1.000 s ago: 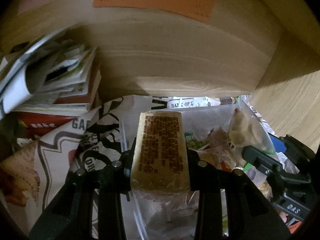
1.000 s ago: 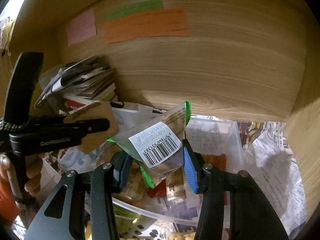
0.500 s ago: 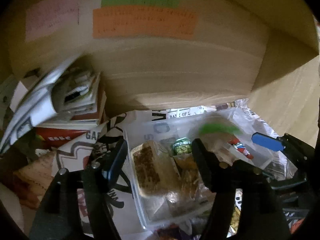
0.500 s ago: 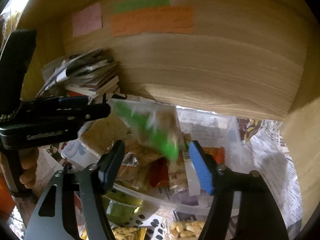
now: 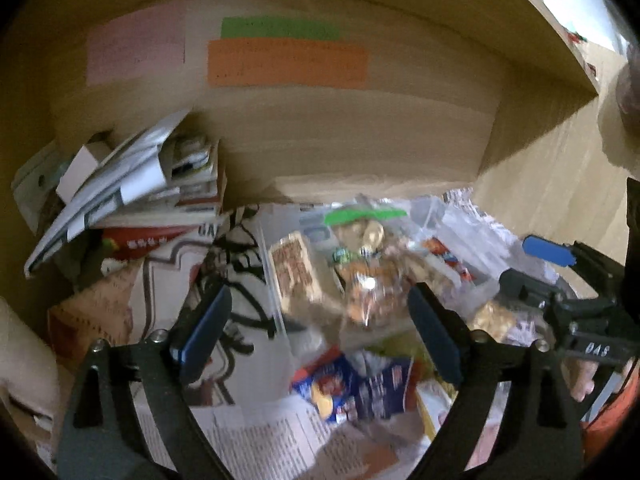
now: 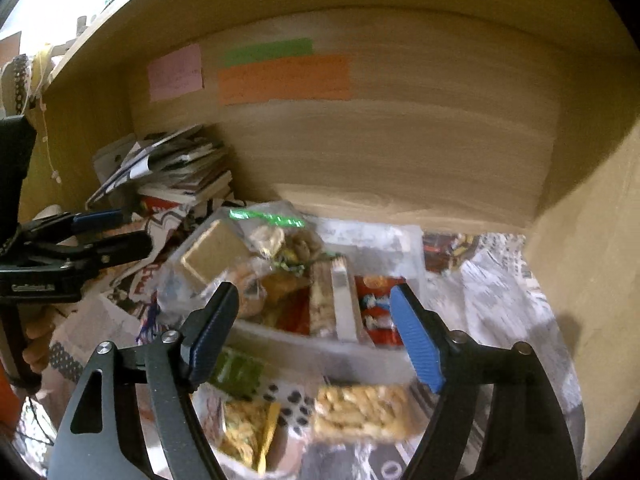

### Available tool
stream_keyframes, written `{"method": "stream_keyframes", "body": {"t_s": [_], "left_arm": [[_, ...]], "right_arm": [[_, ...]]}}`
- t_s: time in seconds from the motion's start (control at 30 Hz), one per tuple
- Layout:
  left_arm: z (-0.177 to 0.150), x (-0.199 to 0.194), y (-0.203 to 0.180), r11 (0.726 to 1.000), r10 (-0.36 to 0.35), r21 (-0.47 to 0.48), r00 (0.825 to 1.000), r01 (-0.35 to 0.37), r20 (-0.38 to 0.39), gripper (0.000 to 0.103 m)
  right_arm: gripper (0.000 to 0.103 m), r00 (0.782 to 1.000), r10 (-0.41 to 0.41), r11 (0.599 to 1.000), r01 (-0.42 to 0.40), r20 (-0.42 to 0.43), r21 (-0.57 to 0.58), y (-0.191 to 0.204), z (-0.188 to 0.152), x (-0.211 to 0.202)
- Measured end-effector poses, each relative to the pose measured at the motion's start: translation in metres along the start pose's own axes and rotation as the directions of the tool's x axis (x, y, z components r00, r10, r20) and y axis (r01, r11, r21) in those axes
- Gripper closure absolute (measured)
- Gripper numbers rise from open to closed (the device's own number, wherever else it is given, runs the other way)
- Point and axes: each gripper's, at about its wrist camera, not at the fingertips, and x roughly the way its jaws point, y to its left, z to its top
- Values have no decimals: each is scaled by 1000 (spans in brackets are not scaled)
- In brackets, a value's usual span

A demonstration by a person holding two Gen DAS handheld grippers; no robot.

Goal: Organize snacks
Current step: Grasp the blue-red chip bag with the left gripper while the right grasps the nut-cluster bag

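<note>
Snack packets in the bin, book stack behind-left, two packets in front on newspaper

The wooden shelf is lined with newspaper, and on that sits a clear plastic bin full of snack packets. A stack of books and papers fills the back left corner — loose packets lie in front of the bin.
</note>
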Motion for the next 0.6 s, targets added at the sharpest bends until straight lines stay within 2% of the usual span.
{"method": "stream_keyframes", "body": {"t_s": [0.13,0.37,0.47,0.6], "left_arm": [[-20,1,1,1000,-2,1,999,2,-34,12],[-51,16,-4,999,-32,-4,993,31,-110,12],[-62,21,-9,999,-40,-9,991,39,-127,3],[-68,32,-16,999,-42,-14,989,40,-142,2]], "right_arm": [[19,999,-21,1000,21,-26,23,-10,-16,-4],[18,992,-61,996,68,-114,58,-29,-44,4],[18,987,-67,995,78,-148,69,-34,-55,8],[18,979,-65,993,82,-192,83,-39,-66,16]]}}
